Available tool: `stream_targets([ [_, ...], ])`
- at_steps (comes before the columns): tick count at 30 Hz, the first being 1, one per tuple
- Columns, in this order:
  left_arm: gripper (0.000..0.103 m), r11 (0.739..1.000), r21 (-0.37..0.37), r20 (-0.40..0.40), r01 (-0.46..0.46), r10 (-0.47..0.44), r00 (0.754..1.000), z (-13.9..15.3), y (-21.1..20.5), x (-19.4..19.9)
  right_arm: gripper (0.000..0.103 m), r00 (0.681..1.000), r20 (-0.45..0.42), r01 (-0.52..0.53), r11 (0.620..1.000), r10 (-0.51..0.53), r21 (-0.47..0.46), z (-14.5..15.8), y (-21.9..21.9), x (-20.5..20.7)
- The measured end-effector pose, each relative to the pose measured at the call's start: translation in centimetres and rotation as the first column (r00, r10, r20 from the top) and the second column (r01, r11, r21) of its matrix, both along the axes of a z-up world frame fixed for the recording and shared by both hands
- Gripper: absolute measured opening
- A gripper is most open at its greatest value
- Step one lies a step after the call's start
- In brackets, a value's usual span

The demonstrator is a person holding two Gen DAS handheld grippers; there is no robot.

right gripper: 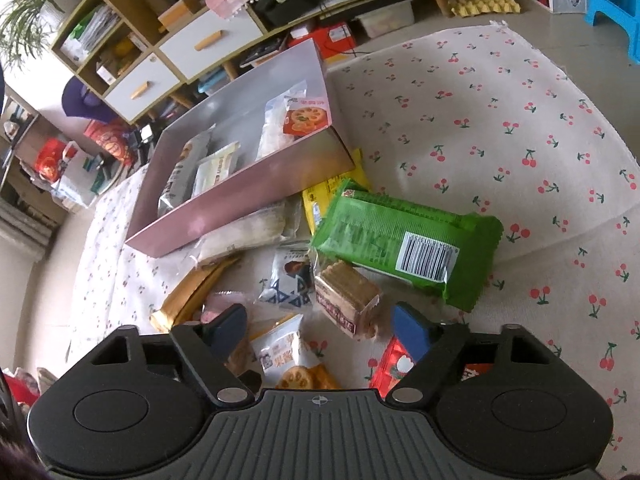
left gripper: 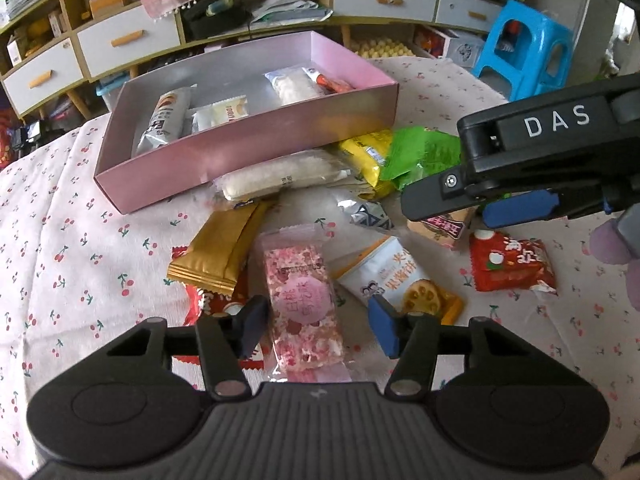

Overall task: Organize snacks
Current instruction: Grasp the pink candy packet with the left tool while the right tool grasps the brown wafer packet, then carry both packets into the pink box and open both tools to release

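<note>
Found both grippers open and empty over a heap of loose snacks on the cherry cloth [right gripper: 500, 120], just beside the pink box [left gripper: 240, 152].

Left gripper [left gripper: 316, 326]: jaws spread either side of the pink packet [left gripper: 303, 304], not yet touching it. Right gripper [right gripper: 318, 330]: jaws spread above the biscuit pack [right gripper: 346, 300] and the white pouch [right gripper: 280, 354], neither one held.

Box already held several packets along its floor; most of the stock lay outside, touching or overlapping at its near wall.

Judged step in hand: pick of the pink packet by the left gripper. Advised: drop straight down, close across the packet's short width, lift clear before swinging to the box. Noted the gold packet [left gripper: 222, 248] and the white pouch [left gripper: 394, 276] just beside it; risk of pinching a neighbour's edge if closed off-centre. Also advised keeping the two grippers apart, being near each other over the heap.

Left view only: right gripper [left gripper: 444, 210] seen from the side, over the biscuit pack; red packet [left gripper: 512, 262] in full. Right view only: green pack [right gripper: 404, 244] in full with barcode up, yellow pack [right gripper: 320, 200] tucked under it against the box; lotus-root packet [right gripper: 306, 118] in the box's far corner.
</note>
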State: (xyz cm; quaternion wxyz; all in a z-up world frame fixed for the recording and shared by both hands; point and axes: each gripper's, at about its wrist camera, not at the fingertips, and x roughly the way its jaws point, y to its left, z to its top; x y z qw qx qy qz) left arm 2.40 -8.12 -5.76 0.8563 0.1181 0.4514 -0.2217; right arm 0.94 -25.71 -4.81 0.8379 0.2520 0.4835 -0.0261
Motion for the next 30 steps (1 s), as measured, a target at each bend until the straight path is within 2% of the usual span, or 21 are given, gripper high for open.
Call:
stream_targets([
  [10,0.039,0.999,0.013,-0.01,-0.037,0.037,0.999,-0.5,0.3,0.4,0.064,0.999,-0.016,0.031,0.999,-0.032,-0.023,-1.0,-0.4,0.4],
  [17,0.035,0.999,0.02,-0.001,-0.04,0.04,0.999,-0.4,0.2,0.4,0.056,0.998,-0.013,0.06,0.998,-0.06,-0.018,-1.6,-0.6,0.5],
  [20,0.034,0.999,0.023,0.004,-0.038,0.038,0.999,-0.4,0.2,0.3,0.048,0.998,-0.018,0.06,0.998,-0.06,-0.029,-1.9,-0.5,0.7],
  [22,0.033,0.999,0.023,0.004,-0.04,0.04,0.999,-0.4,0.2,0.4,0.039,0.998,-0.024,0.059,0.998,-0.059,-0.033,-2.1,-0.4,0.8],
  [24,0.033,0.999,0.021,0.004,-0.041,0.041,0.999,-0.4,0.2,0.4,0.035,0.998,-0.022,0.056,0.998,-0.057,-0.031,-2.2,-0.4,0.8],
  [30,0.032,0.999,0.014,0.001,-0.04,0.04,0.999,-0.3,0.4,0.5,0.034,0.999,-0.017,0.039,0.998,-0.04,-0.044,-2.0,-0.1,0.8],
])
